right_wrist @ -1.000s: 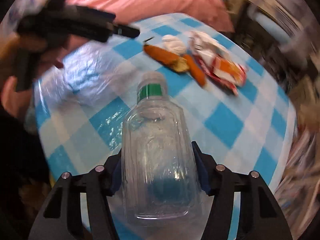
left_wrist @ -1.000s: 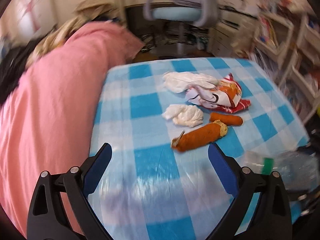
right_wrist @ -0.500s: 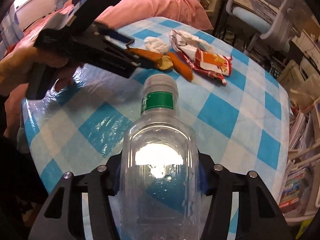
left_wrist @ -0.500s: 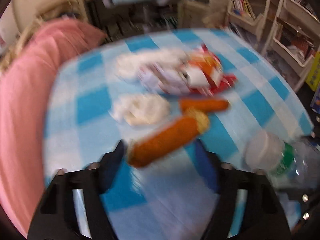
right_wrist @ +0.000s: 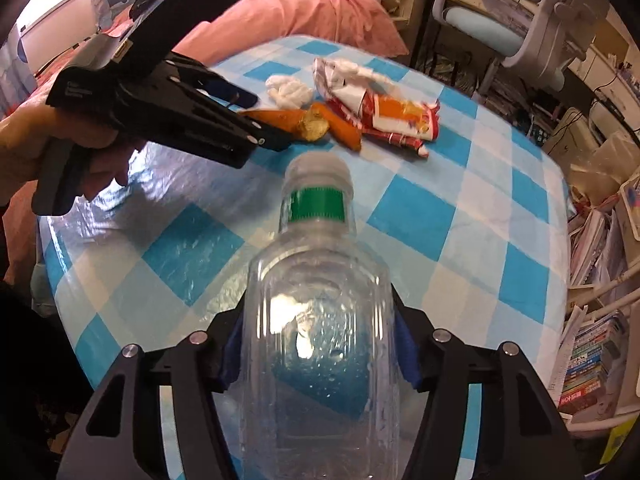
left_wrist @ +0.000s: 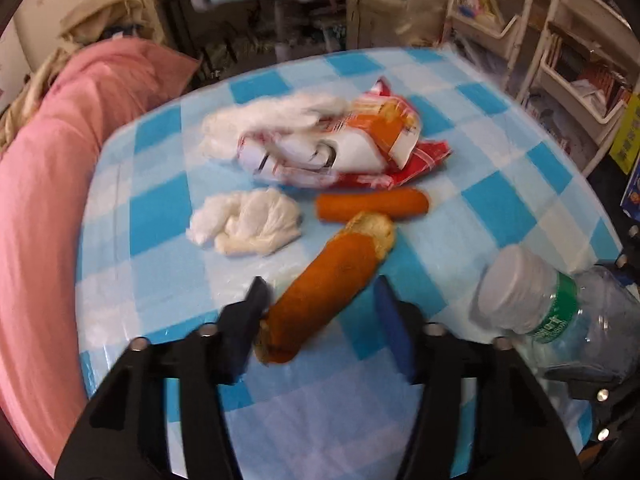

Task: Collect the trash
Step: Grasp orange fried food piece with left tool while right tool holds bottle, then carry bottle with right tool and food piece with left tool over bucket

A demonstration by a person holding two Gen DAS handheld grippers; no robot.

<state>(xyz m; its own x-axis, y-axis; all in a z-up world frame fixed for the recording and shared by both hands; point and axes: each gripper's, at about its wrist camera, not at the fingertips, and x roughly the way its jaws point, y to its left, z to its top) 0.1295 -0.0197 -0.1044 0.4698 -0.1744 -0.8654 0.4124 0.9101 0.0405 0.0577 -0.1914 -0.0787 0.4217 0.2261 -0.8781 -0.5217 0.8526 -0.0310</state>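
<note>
Left gripper [left_wrist: 320, 300] fingers open astride near end of bitten corn dog [left_wrist: 328, 292]; right gripper [right_wrist: 320, 344] clamps clear plastic bottle [right_wrist: 320, 340], nearer than corn dog.

My right cam cuts the clear plastic bottle [right_wrist: 320, 360] at the bottom edge; its base is hidden. Left fingers [right_wrist: 256, 98] cover part of the orange breaded stick [right_wrist: 280, 118]. Crumpled red-white snack wrapper [left_wrist: 344, 148] is blurred, print unreadable.

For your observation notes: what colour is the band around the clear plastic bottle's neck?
Green band, clearest in the right wrist view.
</note>
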